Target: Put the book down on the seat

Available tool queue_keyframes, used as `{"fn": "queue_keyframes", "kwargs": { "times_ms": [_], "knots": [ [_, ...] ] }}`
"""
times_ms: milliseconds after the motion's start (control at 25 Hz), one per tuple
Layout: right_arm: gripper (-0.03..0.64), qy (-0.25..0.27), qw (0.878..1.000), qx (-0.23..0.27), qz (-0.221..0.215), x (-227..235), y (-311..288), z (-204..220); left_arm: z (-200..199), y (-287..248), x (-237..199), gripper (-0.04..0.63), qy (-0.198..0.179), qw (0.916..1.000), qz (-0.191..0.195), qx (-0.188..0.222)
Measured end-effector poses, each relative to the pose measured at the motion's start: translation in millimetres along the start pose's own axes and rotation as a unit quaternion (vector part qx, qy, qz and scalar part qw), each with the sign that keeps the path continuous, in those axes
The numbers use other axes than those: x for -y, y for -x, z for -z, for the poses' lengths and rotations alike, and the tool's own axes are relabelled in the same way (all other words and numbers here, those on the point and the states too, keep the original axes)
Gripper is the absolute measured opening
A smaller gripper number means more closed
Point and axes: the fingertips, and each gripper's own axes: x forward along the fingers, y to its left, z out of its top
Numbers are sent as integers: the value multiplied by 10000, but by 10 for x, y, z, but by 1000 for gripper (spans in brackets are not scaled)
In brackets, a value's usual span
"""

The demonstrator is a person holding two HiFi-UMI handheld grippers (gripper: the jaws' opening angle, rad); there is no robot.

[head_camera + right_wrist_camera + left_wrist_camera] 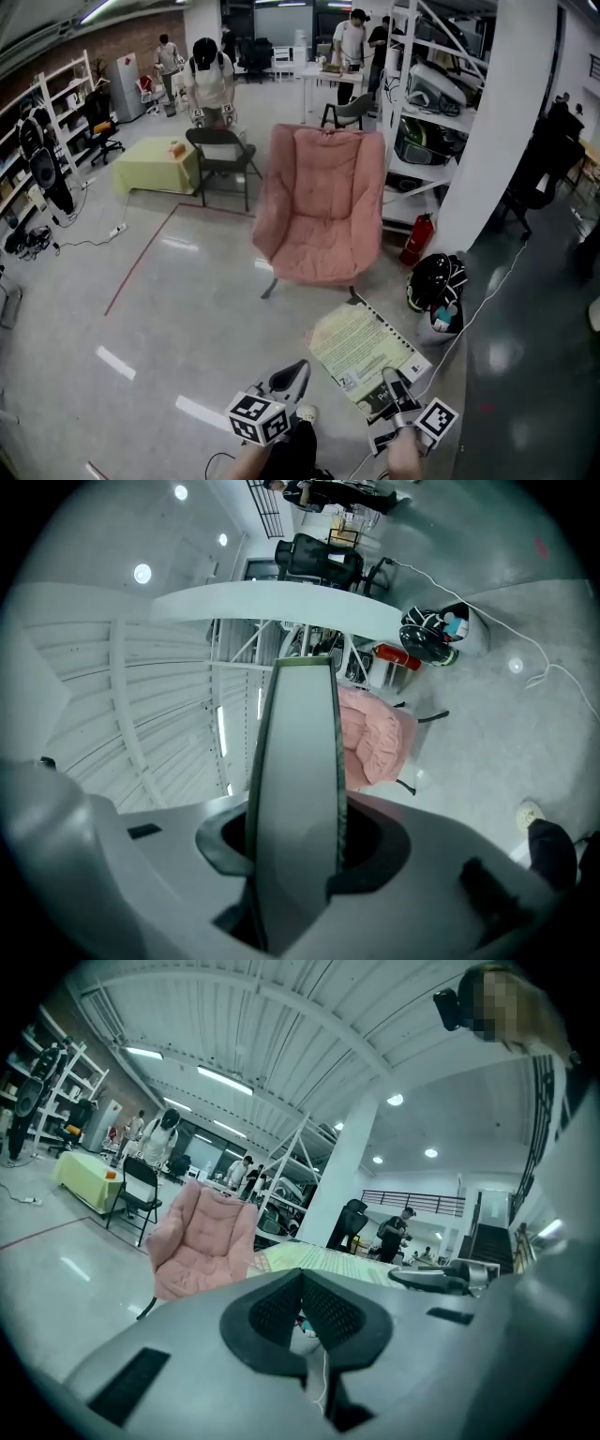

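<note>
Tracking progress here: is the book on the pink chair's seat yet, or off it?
Off it. The right gripper clamps the book short of the pink chair; nothing lies on its seat.

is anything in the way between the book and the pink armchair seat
Nothing visible does. The book, held in the right gripper, has only bare floor between it and the pink armchair, whose seat holds nothing.

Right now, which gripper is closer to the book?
Right. The right gripper is clamped on the book; the left gripper sits apart, off the book's left side, holding nothing.
</note>
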Motion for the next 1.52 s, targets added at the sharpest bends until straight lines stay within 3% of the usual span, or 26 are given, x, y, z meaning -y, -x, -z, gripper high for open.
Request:
{"fn": "queue_keyframes", "kwargs": {
  "times_ms": [800, 1520],
  "knots": [
    [163, 3, 10000, 0, -8, -50, -1601, -495, -701, -1163, -976, 9, -5, 10000, 67, 60],
    [163, 38, 9999, 120, 14, -135, -1810, -621, -873, -1217, -1116, 9, -3, 9999, 79, 112]
  ]
}}
